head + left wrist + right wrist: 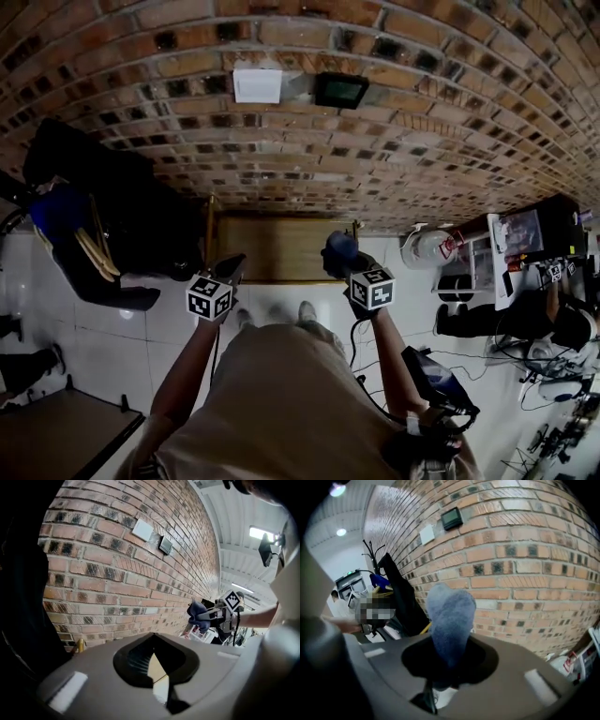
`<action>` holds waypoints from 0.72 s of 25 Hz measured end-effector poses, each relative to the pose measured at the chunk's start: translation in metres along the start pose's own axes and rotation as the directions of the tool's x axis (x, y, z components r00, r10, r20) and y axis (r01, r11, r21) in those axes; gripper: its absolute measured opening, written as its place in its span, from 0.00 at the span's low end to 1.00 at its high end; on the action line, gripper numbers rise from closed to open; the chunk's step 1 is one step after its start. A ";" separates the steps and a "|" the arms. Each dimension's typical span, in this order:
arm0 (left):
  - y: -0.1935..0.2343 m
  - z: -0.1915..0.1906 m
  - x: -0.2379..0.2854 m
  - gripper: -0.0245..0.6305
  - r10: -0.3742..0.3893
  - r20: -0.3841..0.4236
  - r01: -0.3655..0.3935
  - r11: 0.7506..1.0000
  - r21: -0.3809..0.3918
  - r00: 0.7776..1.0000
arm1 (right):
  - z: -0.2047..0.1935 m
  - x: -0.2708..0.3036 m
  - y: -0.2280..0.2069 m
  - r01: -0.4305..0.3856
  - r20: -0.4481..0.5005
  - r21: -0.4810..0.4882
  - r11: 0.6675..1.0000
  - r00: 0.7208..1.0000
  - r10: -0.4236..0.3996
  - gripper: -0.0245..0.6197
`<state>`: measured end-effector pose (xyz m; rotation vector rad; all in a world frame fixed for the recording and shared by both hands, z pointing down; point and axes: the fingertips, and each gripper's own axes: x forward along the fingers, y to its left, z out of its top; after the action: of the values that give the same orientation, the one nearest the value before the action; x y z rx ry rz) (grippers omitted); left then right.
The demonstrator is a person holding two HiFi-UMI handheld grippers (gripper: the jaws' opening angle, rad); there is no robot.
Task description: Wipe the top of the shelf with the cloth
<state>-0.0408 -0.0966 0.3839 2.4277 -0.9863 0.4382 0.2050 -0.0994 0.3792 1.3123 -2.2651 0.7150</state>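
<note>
In the head view, the wooden shelf (pixel 272 248) stands against the brick wall (pixel 281 112), just ahead of both grippers. Your right gripper (pixel 336 264) carries the blue cloth (pixel 339 246) over its near right edge.

In the left gripper view, the left gripper (pixel 152 641) has its jaws drawn together on nothing, so hold it off to the side.

In the right gripper view, the jaws are clamped on the bunched cloth (pixel 450 620). Lower it until the free end presses flat on the top, then sweep in overlapping strokes without scraping the wood.

Dim int. light; ceiling lamp (pixel 258 532) blown out w/ glare. Heavy fisheye bends brick wall (pixel 281 112) at edges. Near-lens cloth (pixel 450 620) soft; corners vignetted.
</note>
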 end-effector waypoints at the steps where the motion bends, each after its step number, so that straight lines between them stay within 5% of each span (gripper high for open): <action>1: 0.002 -0.002 -0.002 0.04 -0.005 -0.007 0.005 1.000 -0.001 1.000 | -0.002 -0.001 0.002 0.004 0.011 0.024 1.000 1.000 -0.004 0.17; 9: 0.010 -0.014 0.003 0.04 -0.012 -0.038 0.012 1.000 -0.001 0.999 | -0.014 0.003 0.003 0.046 0.036 0.058 0.997 0.998 -0.048 0.17; 18: 0.016 0.006 0.015 0.04 0.018 -0.017 -0.018 1.000 -0.011 1.000 | 0.025 0.018 -0.004 0.030 0.036 -0.067 0.997 0.999 -0.028 0.17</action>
<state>-0.0408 -0.1185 0.3907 2.4035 -1.0012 0.4577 0.1974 -0.1291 0.3713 1.3328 -2.2723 0.6046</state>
